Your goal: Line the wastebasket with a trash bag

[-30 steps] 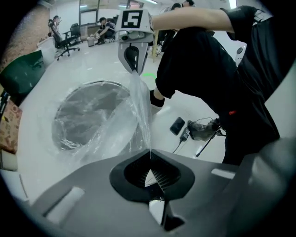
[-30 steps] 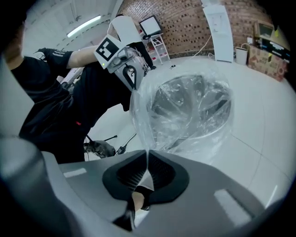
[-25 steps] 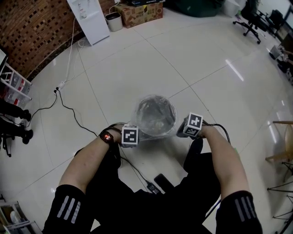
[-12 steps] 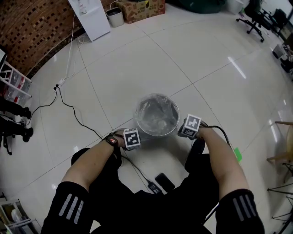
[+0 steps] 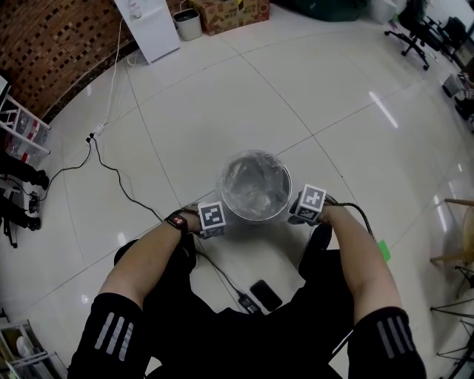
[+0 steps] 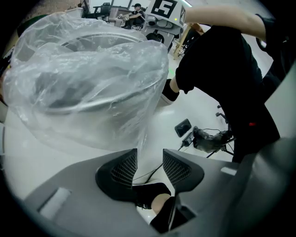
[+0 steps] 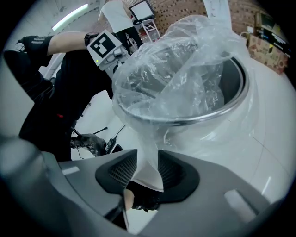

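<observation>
Nearest me, my left hand-held gripper (image 6: 147, 159) is released, its jaws having just been opening. A thin fold of the clear plastic trash bag (image 6: 88, 78) hangs between the pads without being pinched. My right hand-held gripper (image 7: 144, 163) has likewise just been opening, and a flap of the same film lies loose in its gap. Just beyond both, the bag is draped over the round metal-rimmed wastebasket (image 7: 222, 109), which stands on the glossy white tiled floor (image 5: 311, 96). Far off are a cardboard box (image 5: 229, 13) and a brick wall (image 5: 52, 52).
</observation>
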`<control>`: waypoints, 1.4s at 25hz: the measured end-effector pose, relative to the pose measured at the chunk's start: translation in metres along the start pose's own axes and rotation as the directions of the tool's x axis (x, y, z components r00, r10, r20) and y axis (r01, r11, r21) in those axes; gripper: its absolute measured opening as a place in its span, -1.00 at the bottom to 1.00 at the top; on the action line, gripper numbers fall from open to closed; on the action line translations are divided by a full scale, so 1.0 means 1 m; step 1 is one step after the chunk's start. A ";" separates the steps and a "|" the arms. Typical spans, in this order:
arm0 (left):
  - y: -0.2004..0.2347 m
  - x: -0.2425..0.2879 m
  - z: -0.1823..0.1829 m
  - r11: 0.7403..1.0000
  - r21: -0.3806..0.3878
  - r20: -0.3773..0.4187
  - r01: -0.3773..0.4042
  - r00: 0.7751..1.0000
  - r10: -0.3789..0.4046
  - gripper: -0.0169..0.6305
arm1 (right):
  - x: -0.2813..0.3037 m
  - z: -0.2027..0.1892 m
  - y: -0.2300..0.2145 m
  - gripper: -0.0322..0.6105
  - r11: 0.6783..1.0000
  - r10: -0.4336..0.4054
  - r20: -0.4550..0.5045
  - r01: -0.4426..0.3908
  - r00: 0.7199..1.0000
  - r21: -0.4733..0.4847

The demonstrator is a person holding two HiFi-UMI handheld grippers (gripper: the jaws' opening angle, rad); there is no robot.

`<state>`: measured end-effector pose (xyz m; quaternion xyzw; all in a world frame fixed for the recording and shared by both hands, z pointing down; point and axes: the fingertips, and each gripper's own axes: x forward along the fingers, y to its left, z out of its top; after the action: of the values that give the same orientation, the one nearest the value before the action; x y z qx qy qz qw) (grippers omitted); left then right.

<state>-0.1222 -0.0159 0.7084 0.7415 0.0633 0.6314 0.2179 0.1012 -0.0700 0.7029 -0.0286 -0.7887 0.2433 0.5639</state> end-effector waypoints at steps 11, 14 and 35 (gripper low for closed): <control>-0.012 -0.054 0.007 0.999 0.020 0.161 -0.034 0.987 0.030 -0.40 | -0.061 0.004 0.018 -0.33 0.994 0.099 0.126 -0.103 0.987 0.025; -0.005 -0.051 0.000 0.997 0.022 0.134 -0.077 0.988 0.074 -0.37 | -0.098 0.022 0.017 -0.31 0.998 0.057 0.208 -0.057 0.976 -0.007; 0.012 0.005 -0.003 0.992 0.091 0.040 -0.081 0.996 0.078 -0.28 | -0.018 0.190 -0.004 -0.10 0.930 -0.189 0.060 0.199 0.980 -0.310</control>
<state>-0.1264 -0.0241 0.7184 0.7641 0.0590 0.6224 0.1589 -0.0631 -0.1465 0.6421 -0.0364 -0.8244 0.0580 0.5618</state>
